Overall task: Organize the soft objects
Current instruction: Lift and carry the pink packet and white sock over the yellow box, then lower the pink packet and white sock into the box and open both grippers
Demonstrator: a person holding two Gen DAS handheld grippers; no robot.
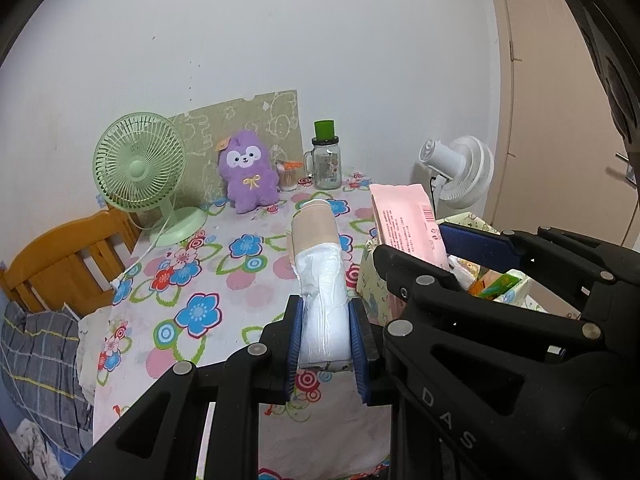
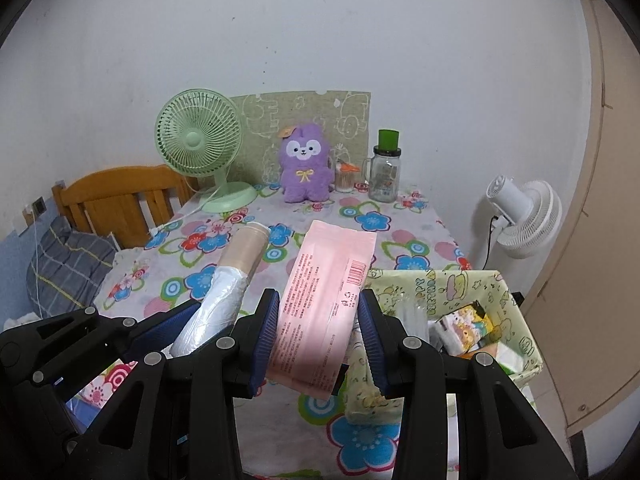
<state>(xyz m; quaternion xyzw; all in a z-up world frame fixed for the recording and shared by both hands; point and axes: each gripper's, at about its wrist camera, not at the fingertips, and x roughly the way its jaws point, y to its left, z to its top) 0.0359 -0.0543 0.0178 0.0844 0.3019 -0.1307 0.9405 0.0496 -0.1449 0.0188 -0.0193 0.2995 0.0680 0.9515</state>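
Two grippers: left gripper (image 1: pixel 325 336) clamps roll (image 1: pixel 320 268); right gripper (image 2: pixel 317 338) clamps pack (image 2: pixel 320 304).
Handling: light, squashy; grip mid-body.

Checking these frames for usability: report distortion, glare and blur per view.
Left wrist view: strong fisheye bending, dark corners, the white roll in the left gripper bright but readable. Right wrist view: same curvature, soft even light, barcode on the pink packet sharp, no motion blur.
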